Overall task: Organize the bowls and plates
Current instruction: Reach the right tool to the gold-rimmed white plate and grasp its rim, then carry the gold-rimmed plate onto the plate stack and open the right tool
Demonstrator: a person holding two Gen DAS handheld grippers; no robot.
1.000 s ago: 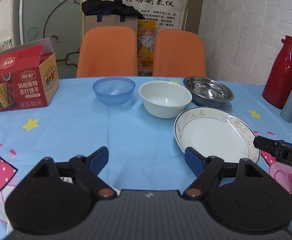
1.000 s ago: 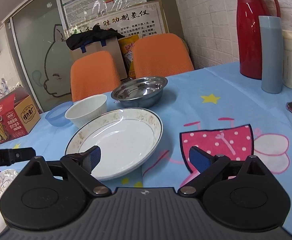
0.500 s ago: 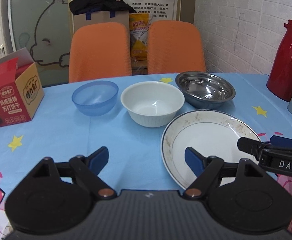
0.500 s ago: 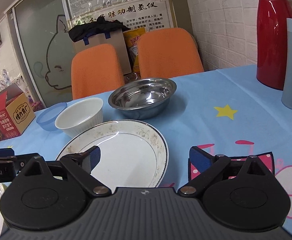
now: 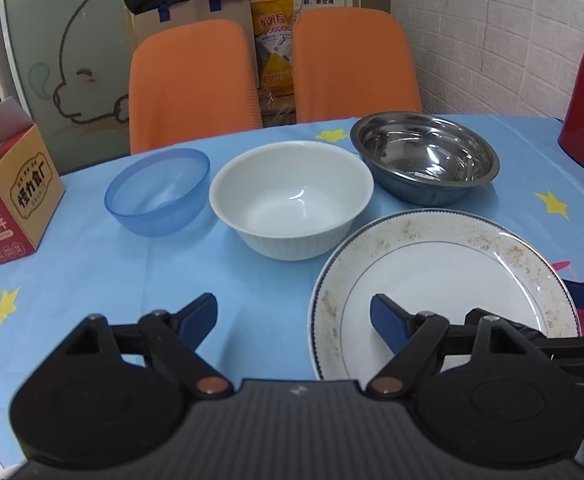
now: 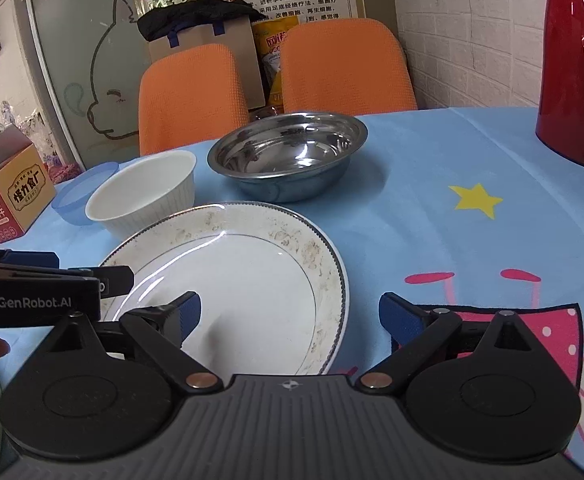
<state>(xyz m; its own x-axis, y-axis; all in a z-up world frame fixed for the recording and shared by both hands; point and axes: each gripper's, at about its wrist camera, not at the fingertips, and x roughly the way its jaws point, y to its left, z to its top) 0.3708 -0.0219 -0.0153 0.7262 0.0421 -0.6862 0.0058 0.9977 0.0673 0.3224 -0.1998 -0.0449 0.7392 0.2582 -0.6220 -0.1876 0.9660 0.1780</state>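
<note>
Counter [image 5: 92,280] under me, blue cloth, everything sitting loose on it. Plate [image 5: 443,280] is the biggest piece, nearest to me, flat, with the white bowl [image 5: 292,200] just behind its far-left rim. The steel bowl [image 5: 423,160] is further back on the right and the blue bowl [image 5: 158,192] off to the left.

My left gripper [image 5: 292,316] is spread wide with nothing in it, one finger over the plate's near-left rim, the other over bare cloth. My right gripper [image 6: 290,316] is just as wide and empty, its left finger above the plate, its right one over the pink print.

Both tools crowd the same plate, so my worry is a knock between them, since the left one already sits right beside my right one. A flat glazed plate gives little lip to pinch, and I reckon a shallow bite lets it slip or shoves it into the white bowl. The cloth could bunch and drag the bowls too.
</note>
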